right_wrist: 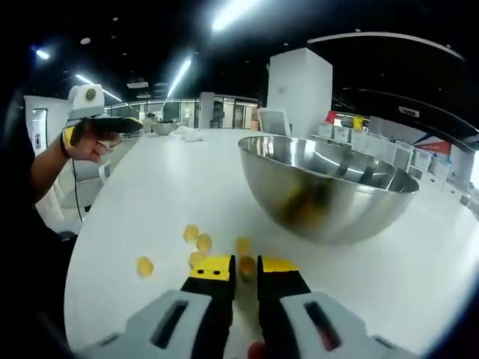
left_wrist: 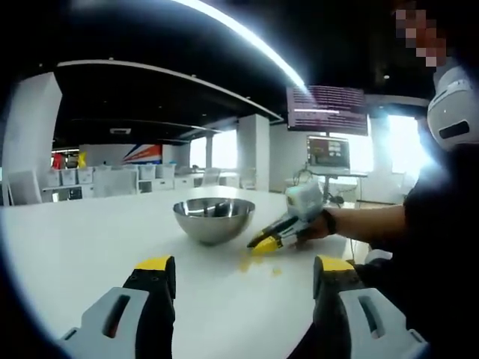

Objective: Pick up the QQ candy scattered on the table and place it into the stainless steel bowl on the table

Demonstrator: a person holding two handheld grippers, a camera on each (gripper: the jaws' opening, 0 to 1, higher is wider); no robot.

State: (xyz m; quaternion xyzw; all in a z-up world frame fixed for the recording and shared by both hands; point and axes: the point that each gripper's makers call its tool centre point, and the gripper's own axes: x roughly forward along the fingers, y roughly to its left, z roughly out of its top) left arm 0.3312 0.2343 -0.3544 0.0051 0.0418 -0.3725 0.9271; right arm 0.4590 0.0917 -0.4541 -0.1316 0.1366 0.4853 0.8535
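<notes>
- Left gripper view: your left gripper (left_wrist: pixel 243 273) is held above the white table (left_wrist: pixel 82 239) with its jaws wide apart and nothing between them.
- The stainless steel bowl (left_wrist: pixel 213 219) stands ahead of these jaws, slightly to their left side.
- Your right gripper (left_wrist: pixel 263 244) enters from the right, with its yellow tips low at the table just beside the bowl. A few pieces of QQ candy (left_wrist: pixel 247 262) lie under and just before those tips.
- A monitor (left_wrist: pixel 326 109) hangs in the background; its lines of text are too small to read.
- Right gripper view: the right gripper (right_wrist: pixel 246 266) has its jaws narrow, and one yellow QQ candy (right_wrist: pixel 246 267) sits between the tips. Whether the pads already press on it cannot be told.
- More candies (right_wrist: pixel 196 241) lie just ahead and to the left of the jaws. One lone candy (right_wrist: pixel 144 265) lies further left.
- The bowl rises just ahead and to the right of the tips.
- Your left gripper (right_wrist: pixel 123 123) is held up far left, well apart from the candy.
- To do this step well, close squarely on the single piece, confirm the hold, lift straight up clear of the neighbouring pieces, then carry it over the rim before opening.
- No brand or label can be read on bowl, candy or grippers.
</notes>
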